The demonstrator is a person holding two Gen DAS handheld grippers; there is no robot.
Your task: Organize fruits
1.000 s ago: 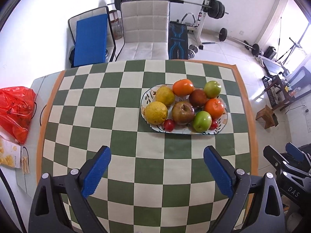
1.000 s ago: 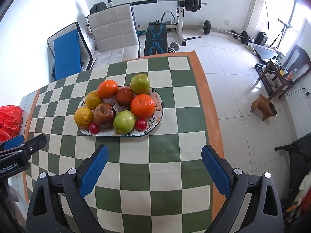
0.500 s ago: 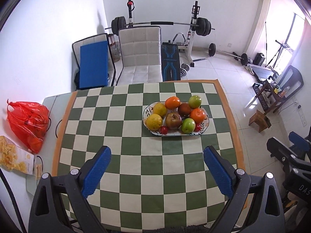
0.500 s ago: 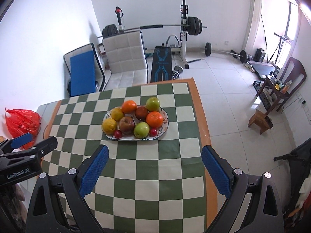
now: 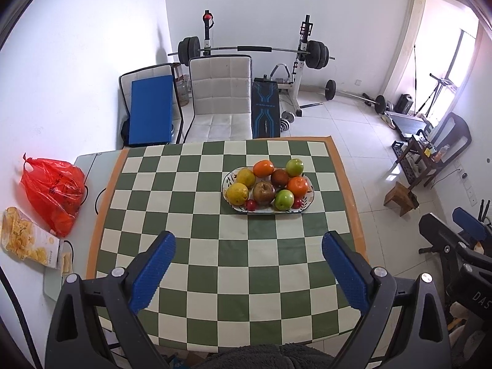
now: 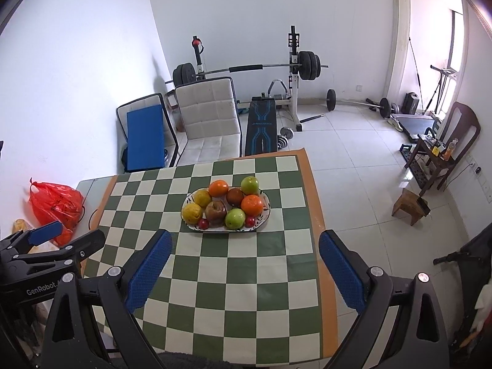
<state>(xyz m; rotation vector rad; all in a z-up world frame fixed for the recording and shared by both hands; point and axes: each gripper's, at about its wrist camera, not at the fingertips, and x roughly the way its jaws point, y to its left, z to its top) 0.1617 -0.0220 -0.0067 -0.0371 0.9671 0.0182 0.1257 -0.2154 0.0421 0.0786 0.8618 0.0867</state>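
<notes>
Fruit heaped on a plate (image 5: 310, 197), both claws held back and gaping.

Oranges, lemons, apples and small red fruit fill the plate on the checkered surface (image 5: 196, 215), toward its far right part. Red bag (image 5: 53, 192) and a snack packet (image 5: 26, 243) lie off the cloth at left. Left claw (image 5: 248, 272) and right claw (image 6: 244, 269) hover above the near edge, fingers wide apart, gripping nothing. "GenRobot" reads on the left tool.

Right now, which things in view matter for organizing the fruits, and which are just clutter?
Part of the job: plate holding oranges, green apples, lemons, a brown apple and small red fruits; the open left gripper and right gripper.

Just lying about: red bag, snack box, white chair, barbell rack.
</notes>
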